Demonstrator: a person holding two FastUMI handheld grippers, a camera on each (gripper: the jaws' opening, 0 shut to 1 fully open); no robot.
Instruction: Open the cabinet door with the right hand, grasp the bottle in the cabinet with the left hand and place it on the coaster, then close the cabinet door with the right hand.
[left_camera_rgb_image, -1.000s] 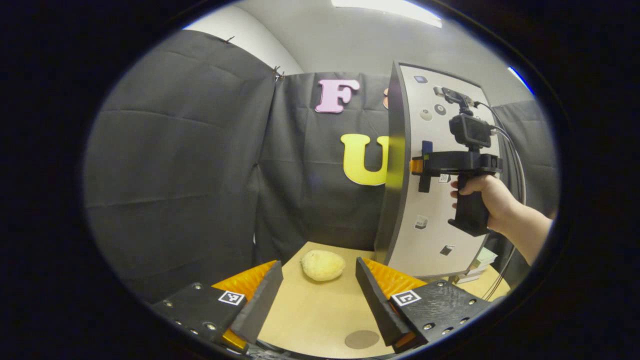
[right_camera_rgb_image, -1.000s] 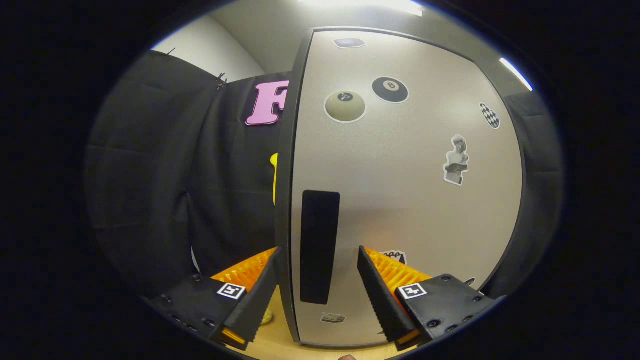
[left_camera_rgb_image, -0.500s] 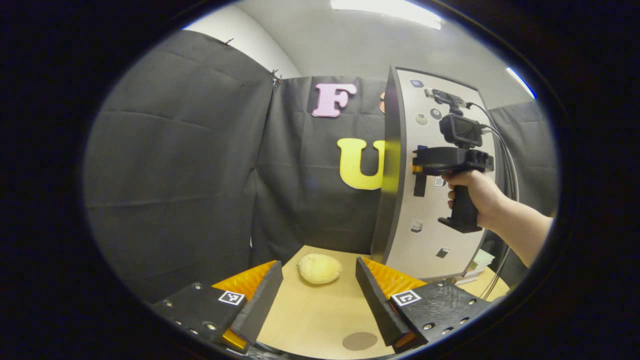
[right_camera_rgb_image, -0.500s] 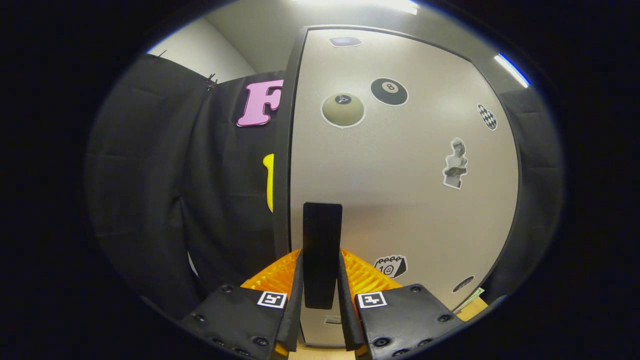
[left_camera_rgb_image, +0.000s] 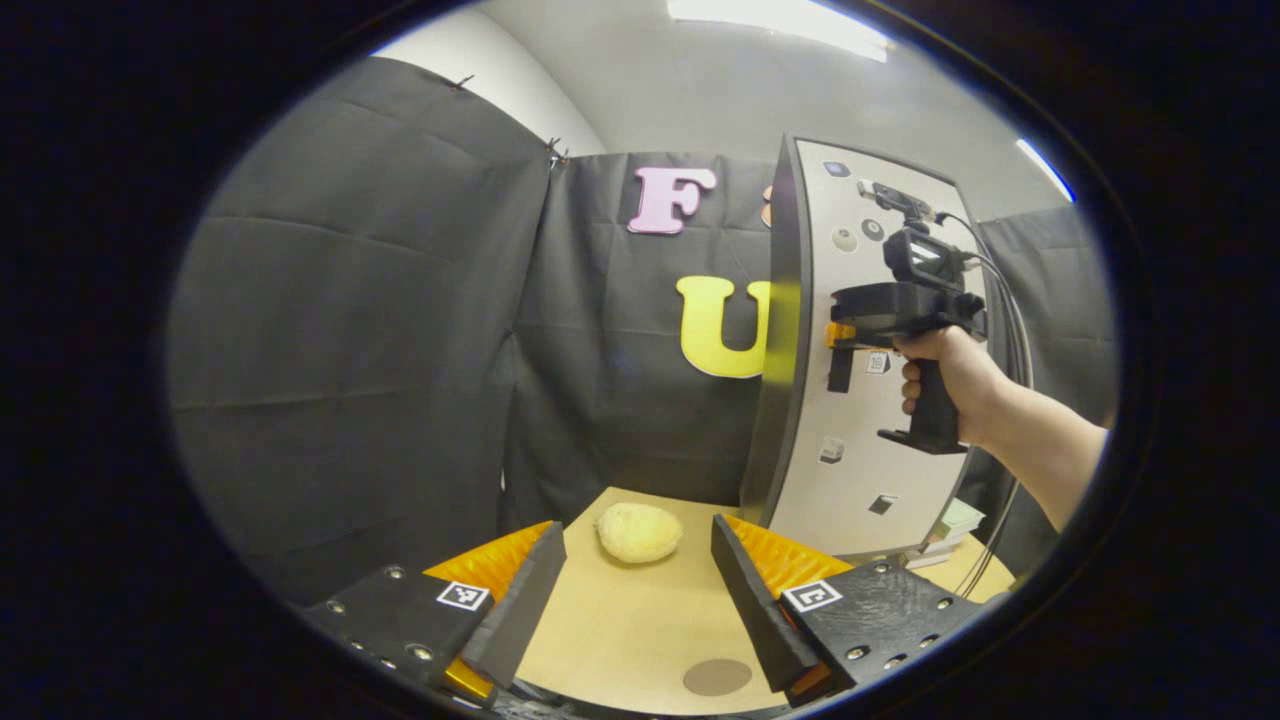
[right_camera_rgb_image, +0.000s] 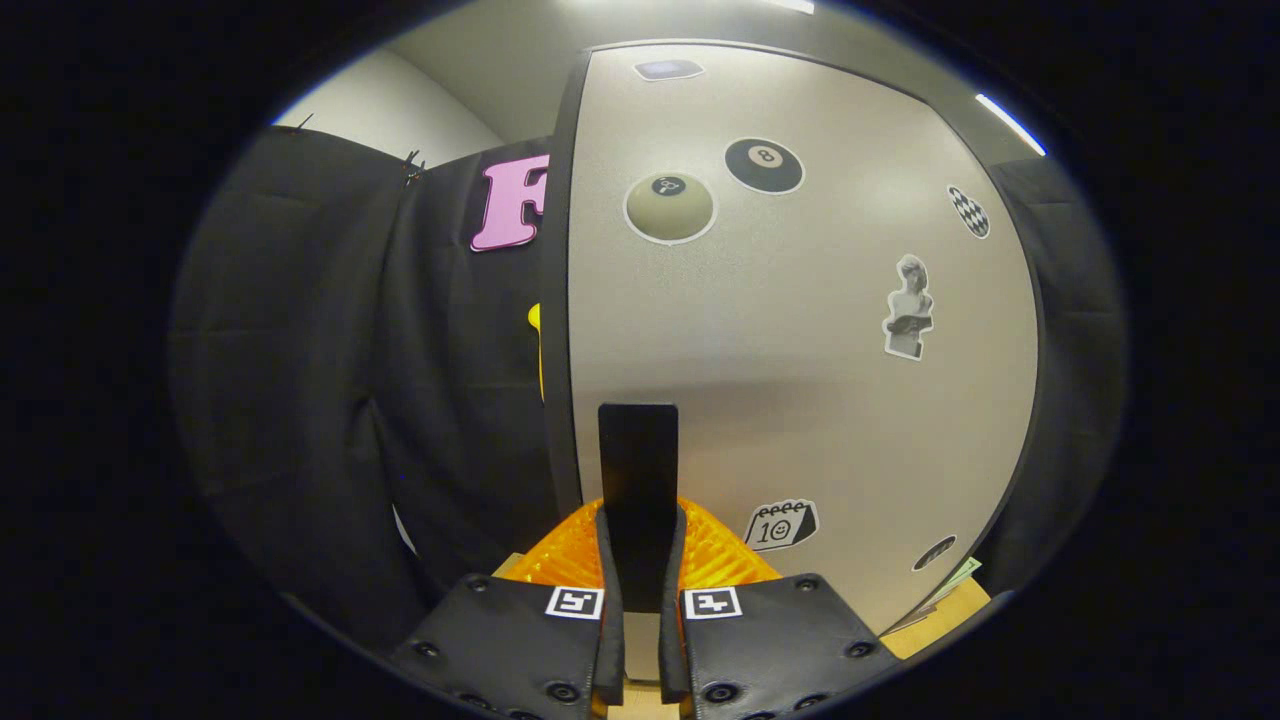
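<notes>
The grey cabinet door (right_camera_rgb_image: 800, 400) carries stickers and a black upright handle (right_camera_rgb_image: 637, 460). My right gripper (right_camera_rgb_image: 637, 610) is shut on that handle, one finger pressed to each side. In the left gripper view the cabinet (left_camera_rgb_image: 860, 300) stands at the right of the table, and a hand (left_camera_rgb_image: 960, 385) holds the right gripper (left_camera_rgb_image: 838, 335) against the door. The door hides the cabinet's inside. My left gripper (left_camera_rgb_image: 636, 530) hovers open and empty over the table. A round brown coaster (left_camera_rgb_image: 717, 677) lies on the table close to the left gripper's right finger (left_camera_rgb_image: 750, 590).
A pale yellow lumpy object (left_camera_rgb_image: 640, 532) lies on the wooden table (left_camera_rgb_image: 620, 630) beyond my left fingertips. Black cloth walls close the back and left. Cables (left_camera_rgb_image: 1010, 300) run from the right gripper, and flat items (left_camera_rgb_image: 950, 525) lie beside the cabinet's base.
My right gripper went from open around the door handle to shut on it and pressed closer. The left gripper has barely moved.
</notes>
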